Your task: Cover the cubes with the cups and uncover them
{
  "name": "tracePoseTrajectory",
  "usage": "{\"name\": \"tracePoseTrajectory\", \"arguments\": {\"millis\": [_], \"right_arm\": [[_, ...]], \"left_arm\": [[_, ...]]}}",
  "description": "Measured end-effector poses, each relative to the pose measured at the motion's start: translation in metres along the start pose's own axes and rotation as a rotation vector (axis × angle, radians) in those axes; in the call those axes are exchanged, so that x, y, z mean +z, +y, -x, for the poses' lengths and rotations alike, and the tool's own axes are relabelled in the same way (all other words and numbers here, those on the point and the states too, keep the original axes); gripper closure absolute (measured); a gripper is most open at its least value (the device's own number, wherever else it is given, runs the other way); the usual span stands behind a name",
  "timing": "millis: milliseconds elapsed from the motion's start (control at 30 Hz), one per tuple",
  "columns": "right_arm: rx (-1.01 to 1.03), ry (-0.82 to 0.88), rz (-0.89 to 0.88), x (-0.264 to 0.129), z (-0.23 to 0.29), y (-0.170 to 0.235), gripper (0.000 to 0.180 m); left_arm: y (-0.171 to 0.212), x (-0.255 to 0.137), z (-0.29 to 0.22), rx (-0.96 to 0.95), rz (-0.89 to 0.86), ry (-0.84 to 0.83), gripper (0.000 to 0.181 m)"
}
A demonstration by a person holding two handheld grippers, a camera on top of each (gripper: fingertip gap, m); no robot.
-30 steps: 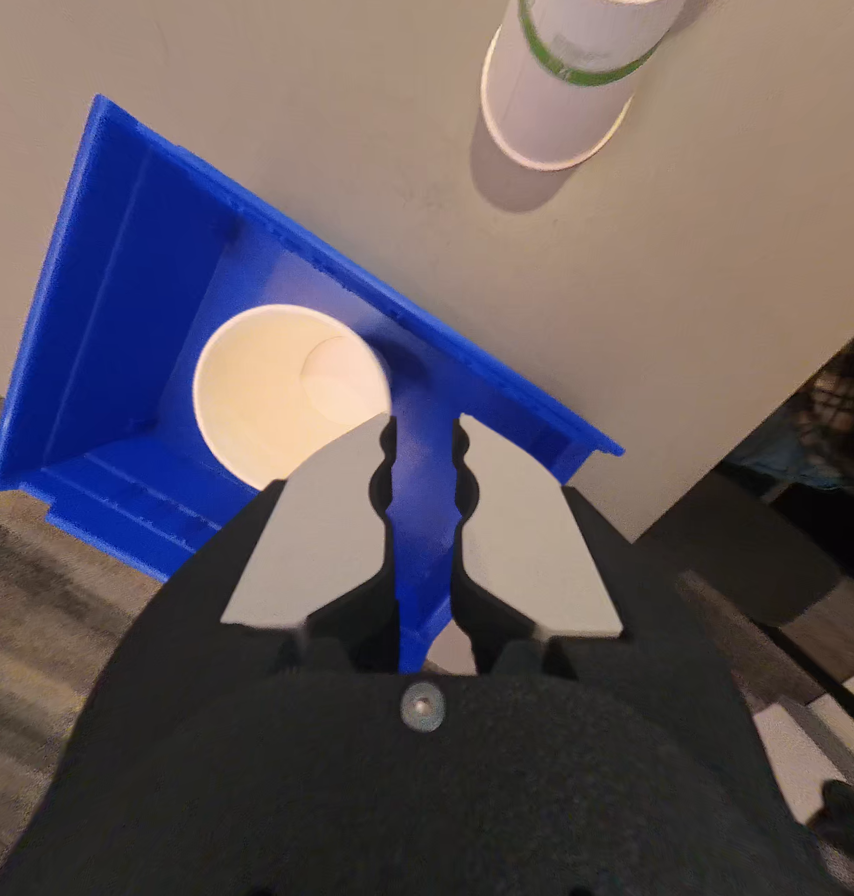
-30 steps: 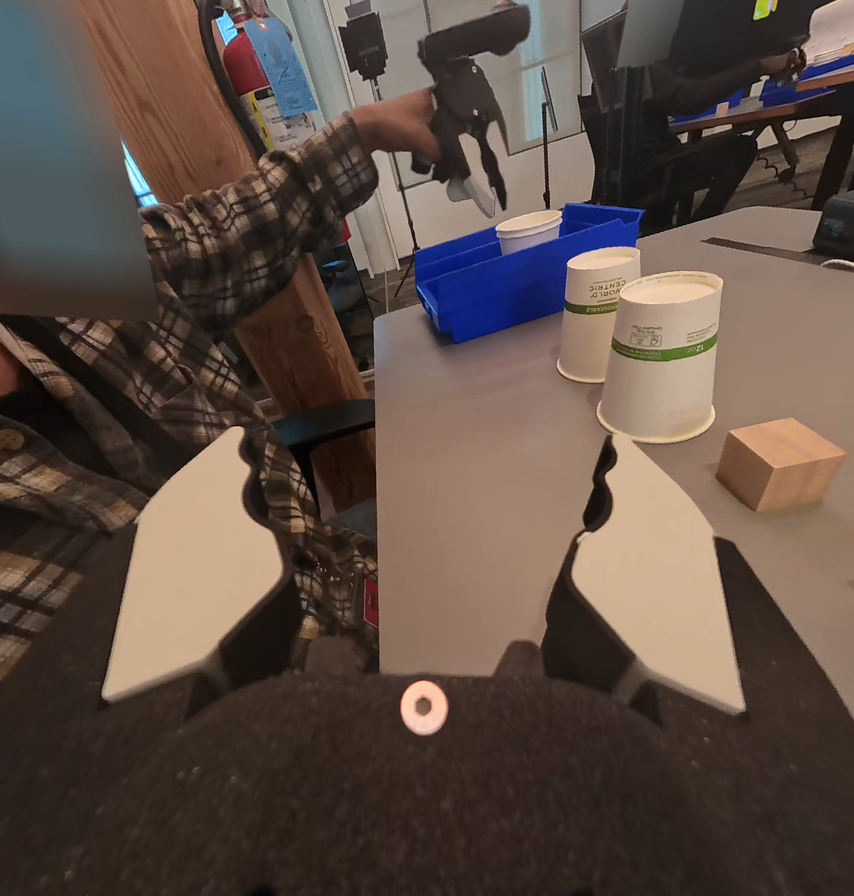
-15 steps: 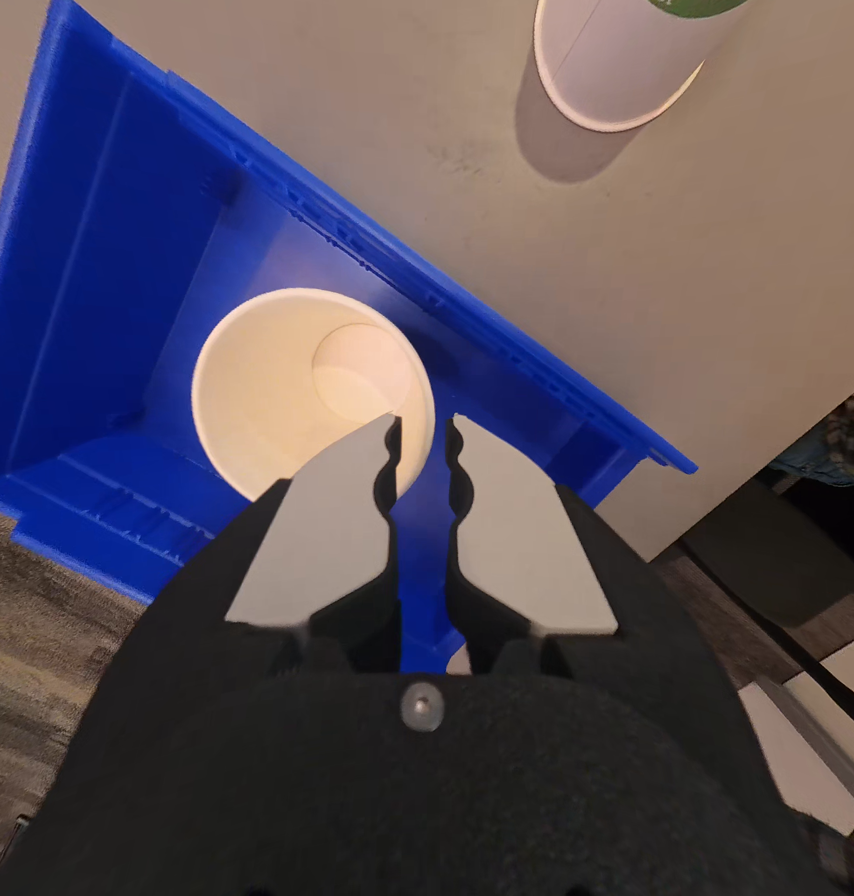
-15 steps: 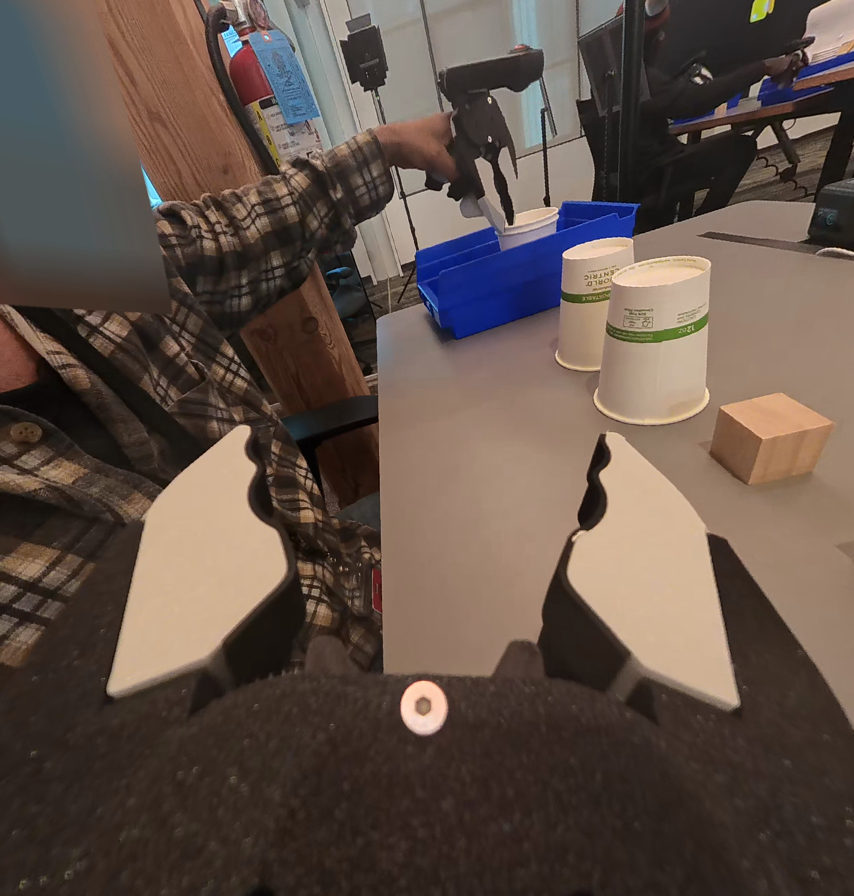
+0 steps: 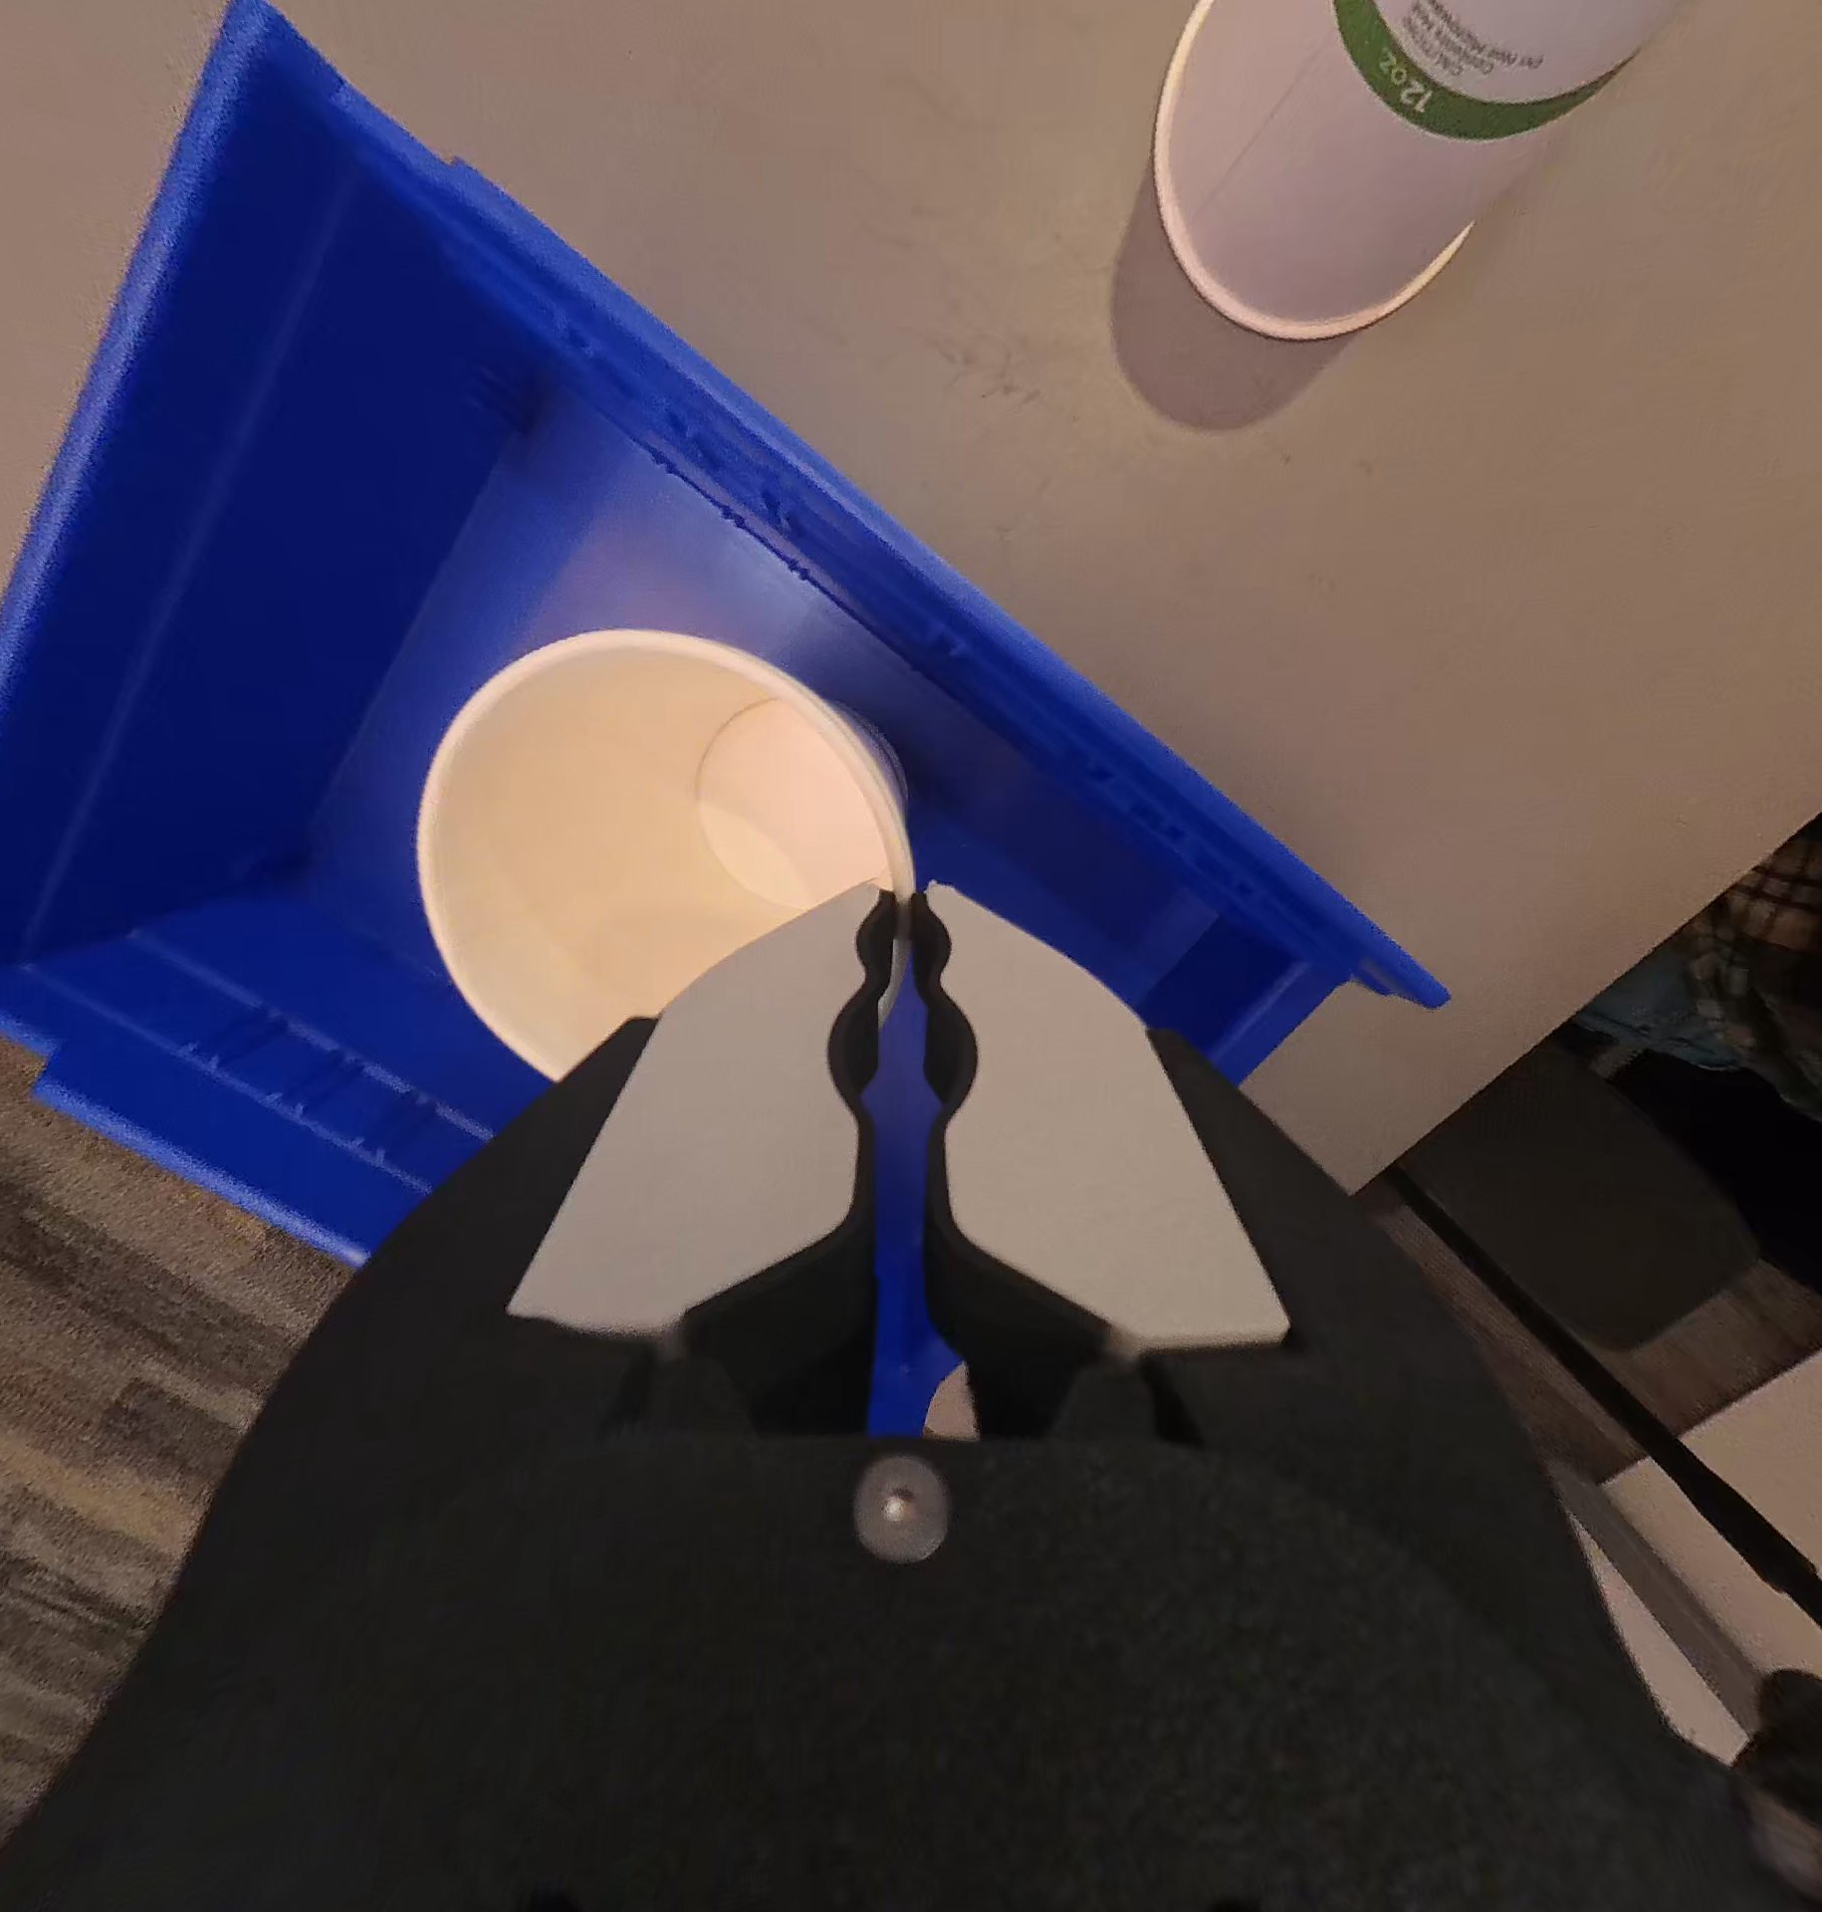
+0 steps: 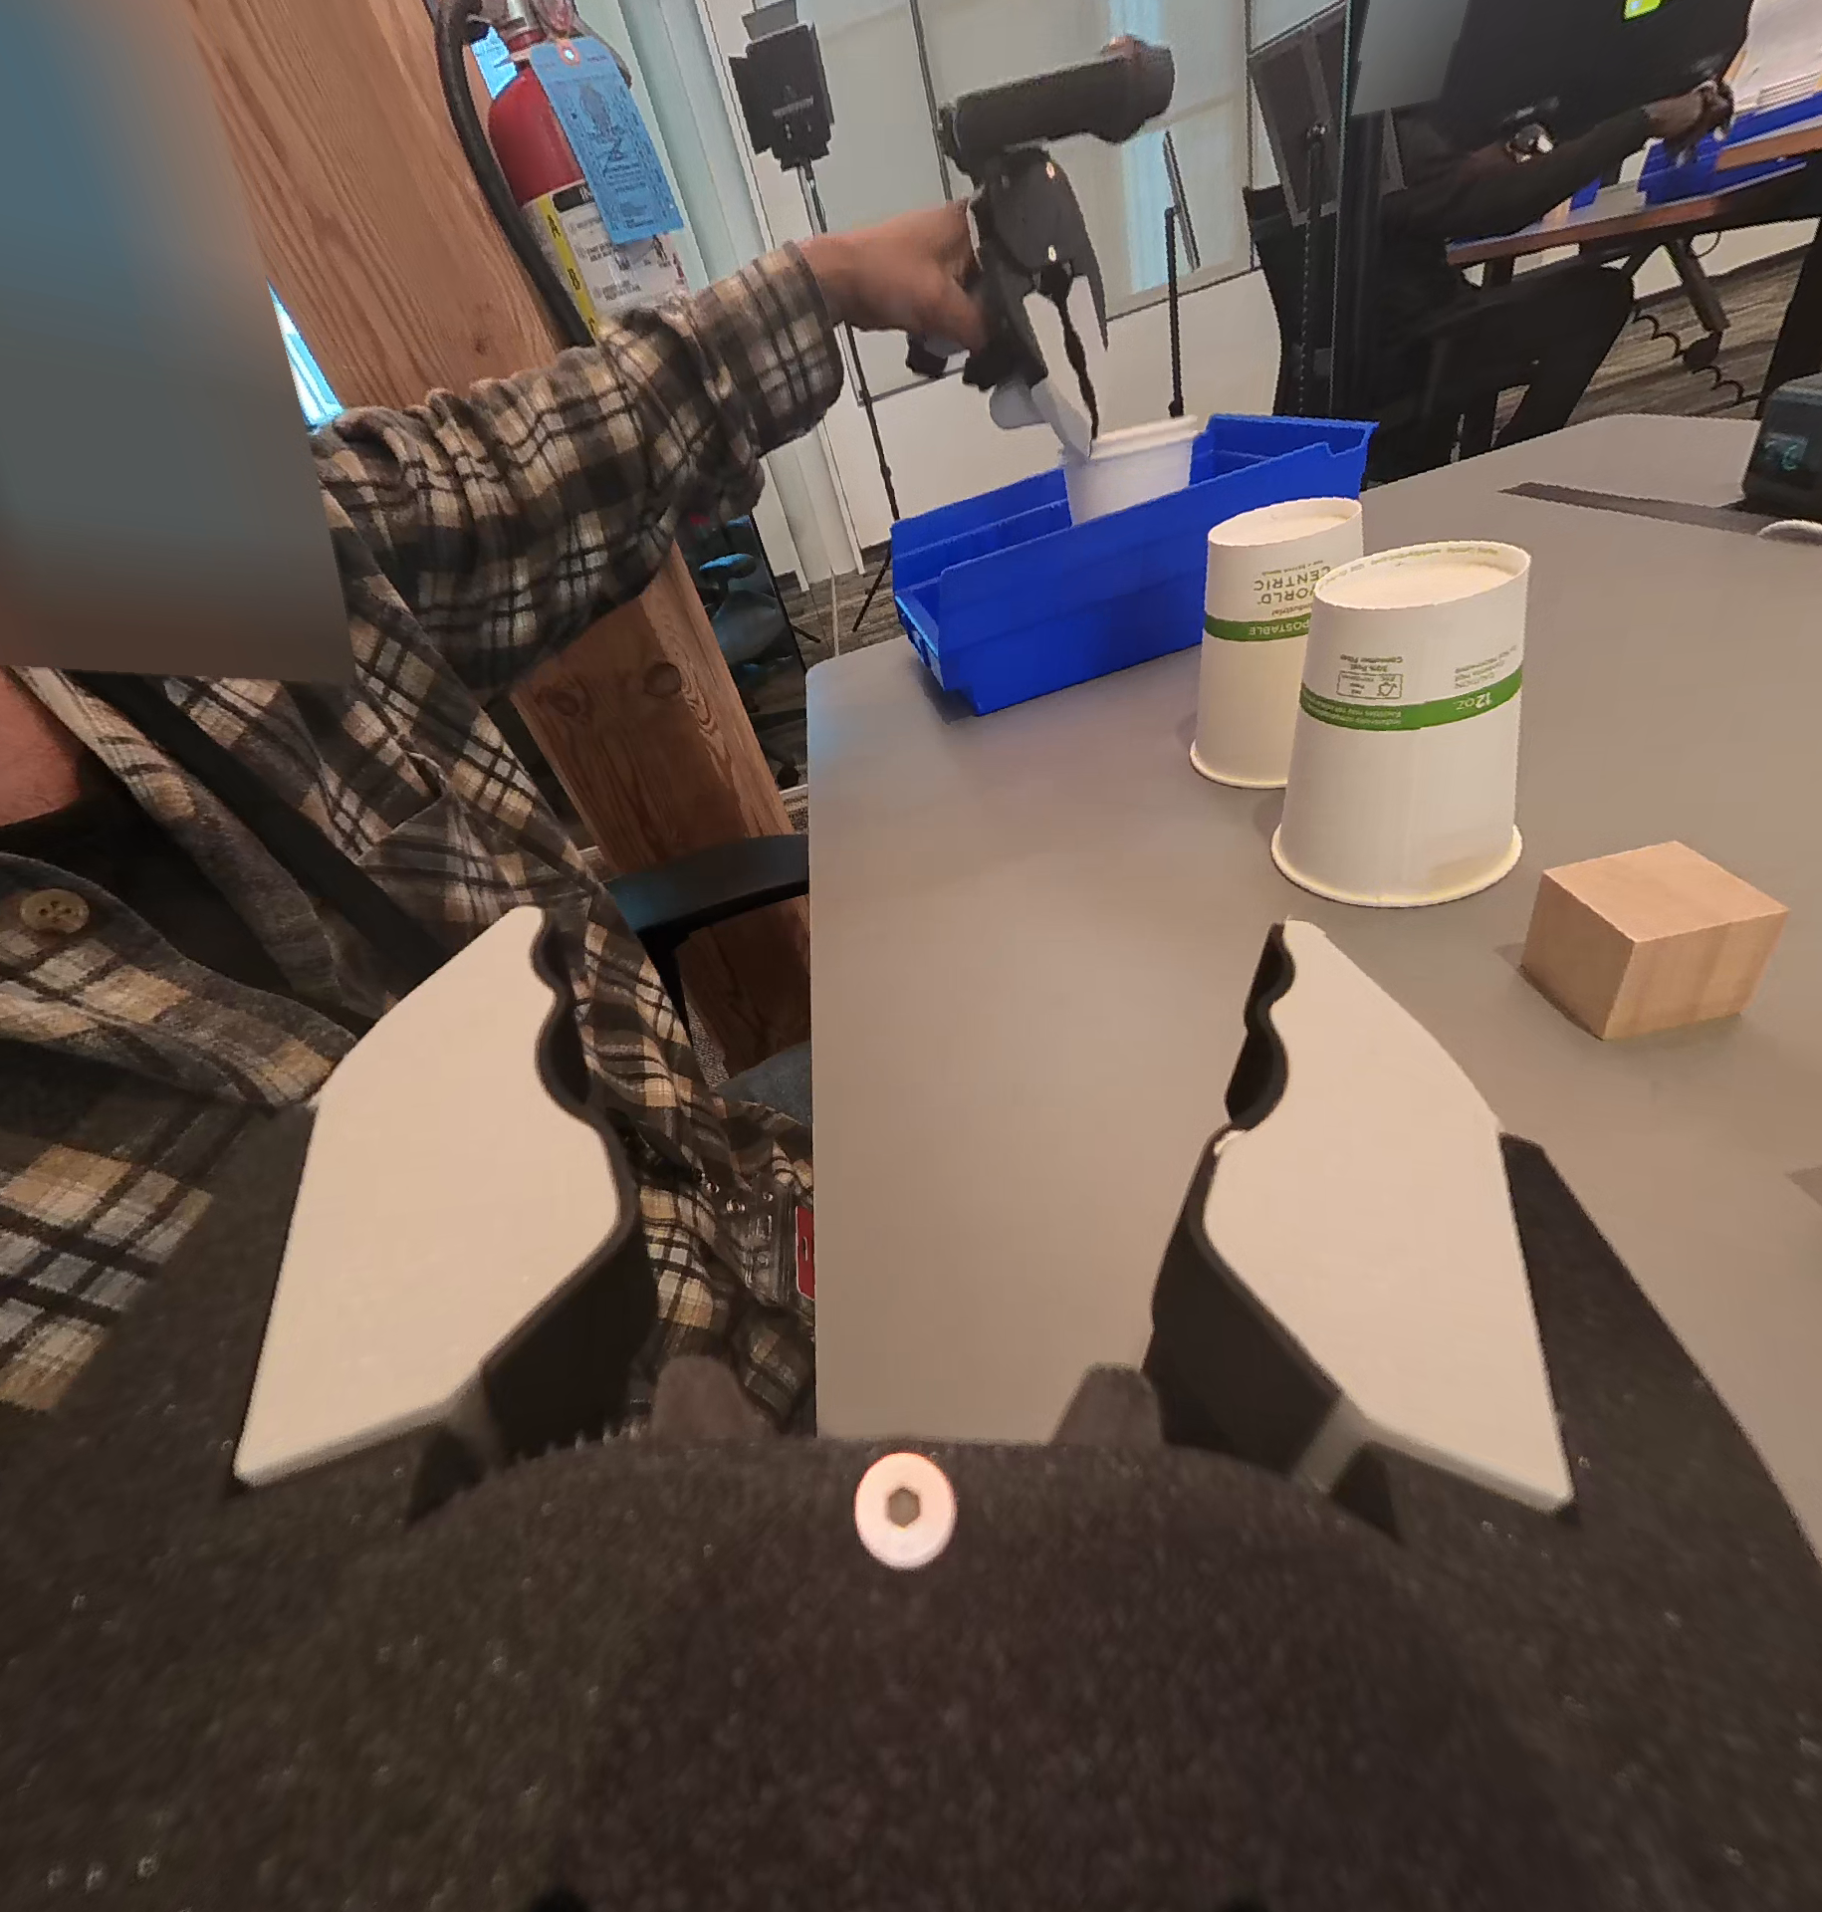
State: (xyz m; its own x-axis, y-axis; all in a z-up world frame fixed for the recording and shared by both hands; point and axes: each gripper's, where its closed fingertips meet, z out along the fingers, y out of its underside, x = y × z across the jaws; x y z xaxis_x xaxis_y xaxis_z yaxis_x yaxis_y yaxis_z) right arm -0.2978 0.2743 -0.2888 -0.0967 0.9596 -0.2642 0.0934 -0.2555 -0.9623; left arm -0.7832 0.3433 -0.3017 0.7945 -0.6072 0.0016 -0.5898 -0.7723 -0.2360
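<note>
Over the blue plastic bin at the grey table's far corner: left gripper pinched onto the rim of an upright white paper cup, one finger inside, one outside. Nearer on the table, two upside-down white paper cups with green bands, just beside each other; light wooden cube uncovered close by. Right gripper spread wide, holding nothing, above the table edge.
</note>
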Motion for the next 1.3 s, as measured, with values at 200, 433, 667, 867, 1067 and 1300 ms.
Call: {"name": "tracePoseTrajectory", "arguments": {"millis": [200, 433, 667, 867, 1067, 1300], "right_arm": [[-0.003, -0.004, 0.001, 0.000, 0.002, 0.001, 0.060], [0.002, -0.009, 0.002, -0.003, 0.006, 0.004, 0.062], [0.007, -0.012, 0.000, -0.003, 0.008, 0.007, 0.063], [0.009, -0.024, 0.007, -0.003, 0.011, 0.012, 0.063], [0.019, -0.031, -0.006, -0.003, 0.011, 0.013, 0.064], [0.021, -0.035, -0.002, -0.004, 0.011, 0.016, 0.065]], "left_arm": [[-0.003, -0.016, 0.007, -0.001, -0.010, -0.081, 0.178], [-0.008, -0.036, 0.009, -0.006, -0.022, -0.134, 0.178], [-0.008, -0.037, 0.003, -0.013, 0.017, -0.112, 0.178], [-0.005, -0.033, 0.003, -0.071, 0.030, -0.071, 0.178], [-0.005, -0.023, -0.003, -0.099, 0.031, -0.011, 0.178], [-0.003, -0.027, 0.000, -0.106, 0.032, -0.026, 0.178]]}}
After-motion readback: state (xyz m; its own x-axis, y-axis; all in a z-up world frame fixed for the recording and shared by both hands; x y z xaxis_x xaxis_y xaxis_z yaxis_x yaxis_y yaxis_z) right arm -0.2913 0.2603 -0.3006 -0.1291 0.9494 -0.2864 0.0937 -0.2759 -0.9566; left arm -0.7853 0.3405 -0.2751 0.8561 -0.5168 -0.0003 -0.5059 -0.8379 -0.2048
